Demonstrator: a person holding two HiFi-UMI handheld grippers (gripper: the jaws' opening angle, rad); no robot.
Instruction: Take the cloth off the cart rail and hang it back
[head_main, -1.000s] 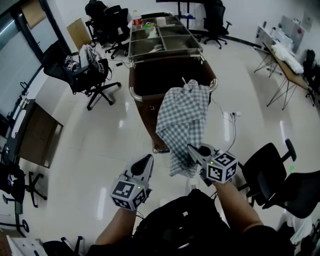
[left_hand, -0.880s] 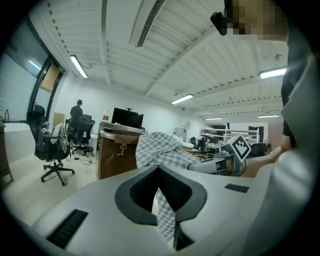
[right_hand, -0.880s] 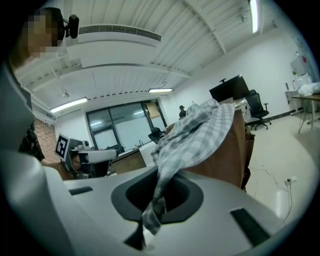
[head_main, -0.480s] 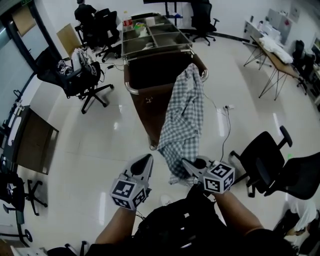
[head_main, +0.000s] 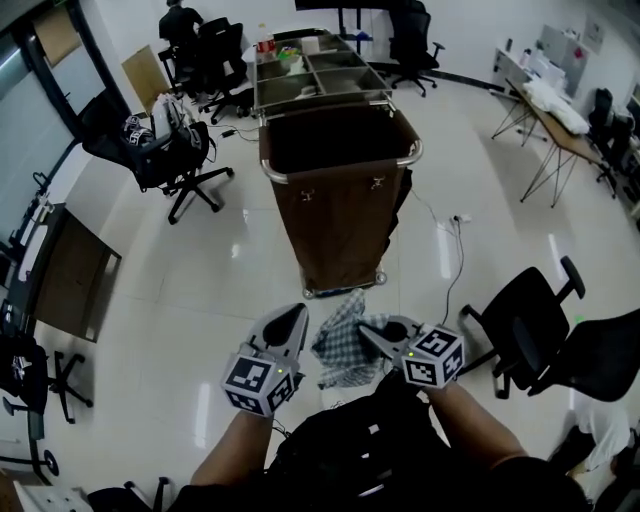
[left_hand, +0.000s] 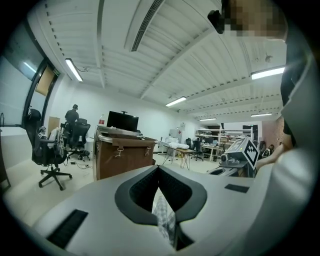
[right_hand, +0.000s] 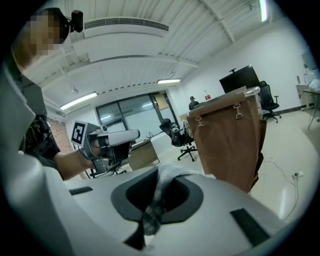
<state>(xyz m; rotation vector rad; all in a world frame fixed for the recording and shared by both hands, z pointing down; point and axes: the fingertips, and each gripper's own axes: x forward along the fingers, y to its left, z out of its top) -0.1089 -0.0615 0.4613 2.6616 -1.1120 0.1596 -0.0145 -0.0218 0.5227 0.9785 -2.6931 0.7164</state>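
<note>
From my seat at the far end of the link I see the checked cloth (head_main: 345, 345) bunched low between the two tools, close to my operator's body and well off the cart rail (head_main: 340, 172), hanging above the glossy white floor (head_main: 230, 270) just in front of the brown cart (head_main: 335, 230). The right tool (head_main: 368, 330) is clenched on it: in the right gripper view the cloth (right_hand: 162, 185) bulges up over the dark pads and runs down into the narrow slit between the jaws of that tool (right_hand: 160, 172), which sit pressed together around the fabric. The left tool (head_main: 292, 322) sits just beside the cloth's left edge in the head view, and in the left gripper view its jaws are drawn close together with a strip of the same check fabric (left_hand: 165, 220) caught in the slit, so I read that tool (left_hand: 158, 170) as gripping the cloth too. Both tools point towards the cart, side by side and near each other; each one shows in the other's camera, the right tool (left_hand: 240, 152) off to the right of the left gripper view and the left tool (right_hand: 112, 140) to the left of the right gripper view. The cart stands upright ahead, its metal rail ringing the open top of the brown bag. A black office chair (head_main: 525, 330) stands to the right of the tools
</note>
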